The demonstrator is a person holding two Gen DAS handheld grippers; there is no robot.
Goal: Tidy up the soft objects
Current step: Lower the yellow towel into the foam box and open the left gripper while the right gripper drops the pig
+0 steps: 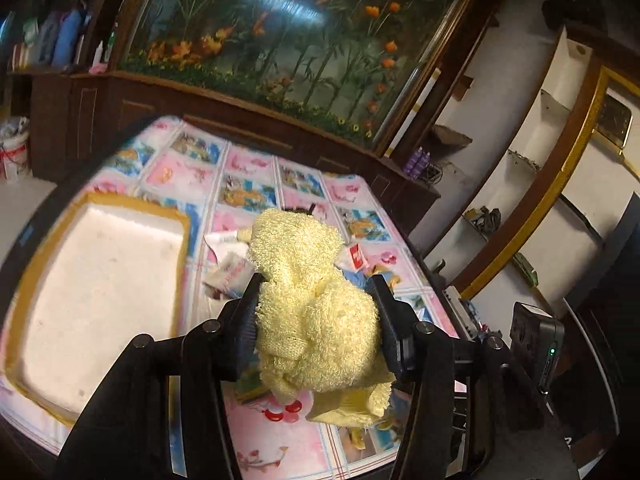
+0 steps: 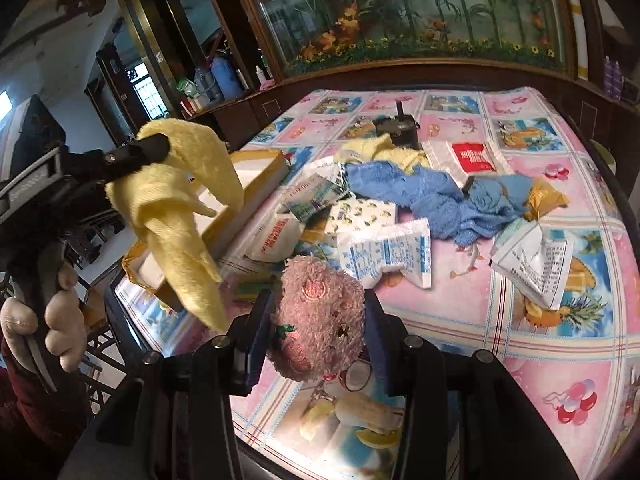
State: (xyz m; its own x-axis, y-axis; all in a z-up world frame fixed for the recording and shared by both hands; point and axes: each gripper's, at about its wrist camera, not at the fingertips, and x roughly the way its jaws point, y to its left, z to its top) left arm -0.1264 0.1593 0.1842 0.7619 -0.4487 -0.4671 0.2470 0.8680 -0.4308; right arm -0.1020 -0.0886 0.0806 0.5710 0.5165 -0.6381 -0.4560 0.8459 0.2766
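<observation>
Dark wood cabinet (image 1: 248, 108) w/ floral mural (image 1: 280, 28) behind

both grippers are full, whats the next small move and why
Probably carry the left gripper leftward over the white foam box and let go there. It is shut on the yellow towel, held above the tablecloth, and the box is open with its floor bare. The right gripper, shut on the pink plush toy, can follow.

Indoor light, moderate; room bkgd dim. Glare streaks on glass panel (image 1: 280, 12), overhead source. White tray (image 1: 100, 300) floor washed out. Tablecloth (image 2: 520, 340) well lit, soft shadows. Strong fisheye bending at edges, black vignette corners. Slight motion blur left view, left side.
</observation>
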